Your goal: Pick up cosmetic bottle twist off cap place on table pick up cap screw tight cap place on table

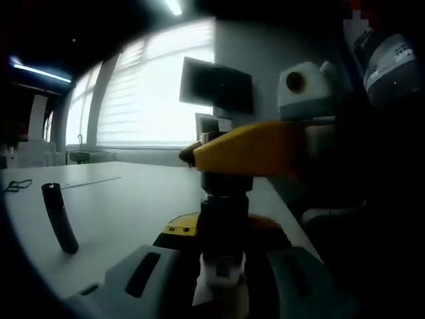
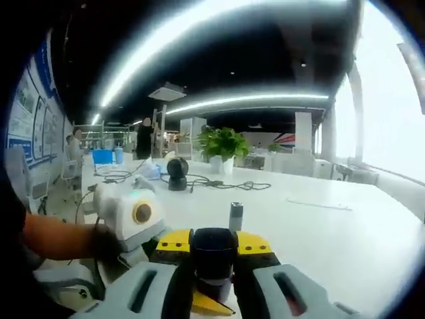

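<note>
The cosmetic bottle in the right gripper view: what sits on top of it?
A black cap sits on the cosmetic bottle; the bottle's neck under it is hidden.

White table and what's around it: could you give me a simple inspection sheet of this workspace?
Surface: long white table, mostly bare.
Job's things: dark cosmetic bottle held off the table; its black round cap sits on top.
Clutter: dark leaning cylinder; small grey cylinder; black round device.
Grippers: left gripper fingers closed on the bottle; right gripper fingers closed on the cap.
Cables: black cables beside the round device; thin looped cord at the table edge.
Surroundings: bright window with blinds, dark monitor, potted green plant, people standing far off.
</note>
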